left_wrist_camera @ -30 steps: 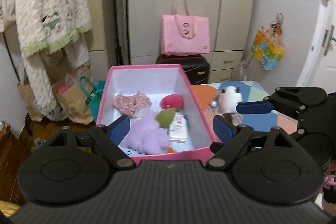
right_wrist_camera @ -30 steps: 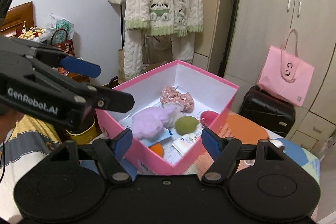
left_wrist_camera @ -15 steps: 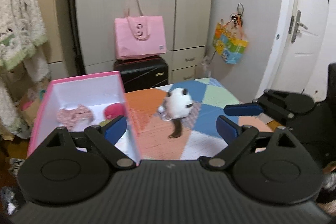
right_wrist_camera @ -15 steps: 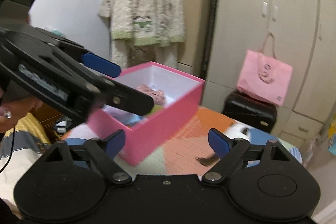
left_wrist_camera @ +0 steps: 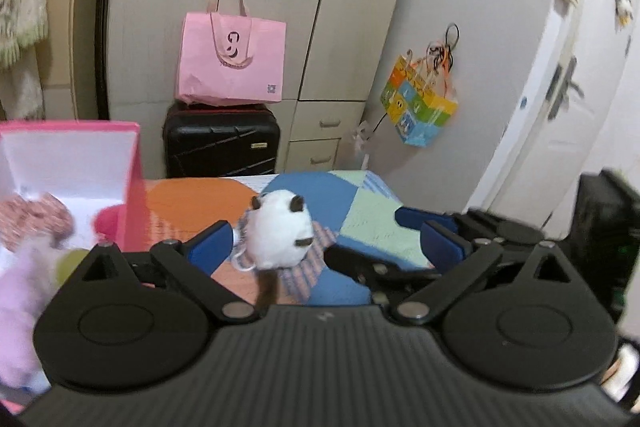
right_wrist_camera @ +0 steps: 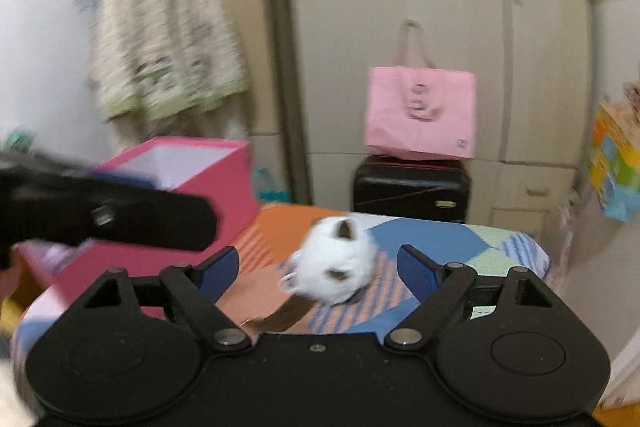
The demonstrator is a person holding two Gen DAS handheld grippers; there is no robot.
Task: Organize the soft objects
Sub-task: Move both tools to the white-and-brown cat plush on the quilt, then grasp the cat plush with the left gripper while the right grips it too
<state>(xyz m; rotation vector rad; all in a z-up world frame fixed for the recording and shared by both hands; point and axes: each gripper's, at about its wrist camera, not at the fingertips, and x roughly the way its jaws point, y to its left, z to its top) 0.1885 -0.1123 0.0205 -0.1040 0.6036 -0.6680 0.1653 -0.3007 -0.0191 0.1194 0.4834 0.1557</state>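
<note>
While both views were blurred, I found the white plush toy (left_wrist_camera: 279, 231) lying on the patchwork surface (left_wrist_camera: 368, 211), just right of the pink box (left_wrist_camera: 134, 187). My left tongs (left_wrist_camera: 320, 242) stood wide apart with nothing between them. My right tongs (right_wrist_camera: 318, 267) were likewise spread wide, framing the toy without touching it.

Fluffy white plush toy (left_wrist_camera: 279, 234), patchwork cloth (left_wrist_camera: 372, 217)

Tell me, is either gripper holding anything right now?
Nothing is held. Both the left gripper and right gripper are open, with the white plush toy lying free on the patchwork mat.
</note>
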